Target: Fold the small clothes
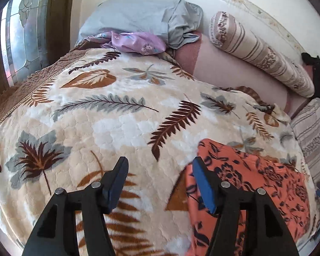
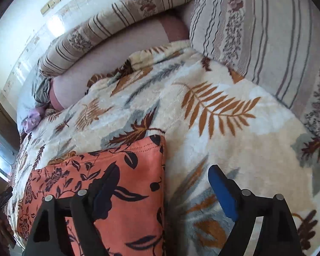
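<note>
An orange garment with a dark floral print (image 1: 256, 183) lies flat on the leaf-patterned blanket (image 1: 117, 117), at the lower right of the left wrist view. My left gripper (image 1: 160, 170) is open and empty, just left of the garment's edge; its right finger (image 1: 202, 185) overlaps the cloth. In the right wrist view the garment (image 2: 128, 170) lies at the lower left with a straight right edge. My right gripper (image 2: 162, 183) is open and empty, straddling that edge, its left finger (image 2: 104, 185) over the cloth.
A grey pillow (image 1: 143, 19) and a crumpled purple cloth (image 1: 136, 42) lie at the head of the bed. A striped bolster (image 1: 260, 53) runs along the wall. A striped cushion (image 2: 266, 32) sits beside the blanket. A window (image 1: 21, 32) is at left.
</note>
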Action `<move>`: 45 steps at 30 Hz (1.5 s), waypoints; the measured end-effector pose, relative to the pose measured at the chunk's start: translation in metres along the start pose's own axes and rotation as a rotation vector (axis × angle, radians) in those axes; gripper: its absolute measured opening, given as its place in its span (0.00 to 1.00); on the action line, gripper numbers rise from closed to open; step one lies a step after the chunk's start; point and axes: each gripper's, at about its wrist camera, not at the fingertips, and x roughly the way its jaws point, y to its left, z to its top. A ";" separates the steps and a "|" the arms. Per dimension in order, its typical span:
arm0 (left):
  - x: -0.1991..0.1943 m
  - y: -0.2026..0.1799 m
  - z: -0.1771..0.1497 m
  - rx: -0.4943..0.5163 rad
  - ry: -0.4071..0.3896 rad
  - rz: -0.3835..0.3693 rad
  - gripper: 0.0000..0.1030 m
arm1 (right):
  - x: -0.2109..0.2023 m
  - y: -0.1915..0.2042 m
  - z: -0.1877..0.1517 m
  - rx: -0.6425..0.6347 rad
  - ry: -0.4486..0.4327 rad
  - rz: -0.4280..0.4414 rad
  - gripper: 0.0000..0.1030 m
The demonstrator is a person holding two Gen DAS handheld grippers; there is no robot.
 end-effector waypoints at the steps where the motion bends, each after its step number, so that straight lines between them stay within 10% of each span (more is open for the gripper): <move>1: -0.010 -0.011 -0.005 0.037 0.016 -0.034 0.62 | -0.013 0.001 -0.001 0.010 -0.016 0.016 0.85; 4: -0.021 -0.043 -0.034 0.171 0.047 -0.075 0.62 | -0.043 0.016 -0.011 0.001 -0.056 0.080 0.85; 20: 0.002 -0.043 -0.060 0.023 0.327 -0.237 0.53 | -0.066 0.025 -0.107 0.087 0.070 0.194 0.85; 23: 0.012 -0.043 -0.061 0.009 0.375 -0.185 0.04 | -0.068 0.026 -0.110 0.091 0.071 0.202 0.85; 30: -0.067 -0.040 -0.061 -0.032 0.197 -0.264 0.04 | -0.075 0.018 -0.112 0.106 0.065 0.203 0.85; 34: -0.014 -0.009 -0.117 -0.121 0.390 -0.174 0.06 | -0.071 0.011 -0.112 0.103 0.082 0.188 0.85; 38: -0.009 0.005 -0.116 -0.228 0.361 -0.252 0.08 | -0.062 0.010 -0.108 0.107 0.118 0.189 0.85; 41: -0.018 -0.015 -0.096 -0.064 0.315 -0.207 0.17 | -0.064 0.017 -0.103 0.067 0.100 0.197 0.85; 45: -0.016 -0.024 -0.062 -0.012 0.232 -0.219 0.52 | -0.055 0.025 -0.089 0.053 0.116 0.215 0.85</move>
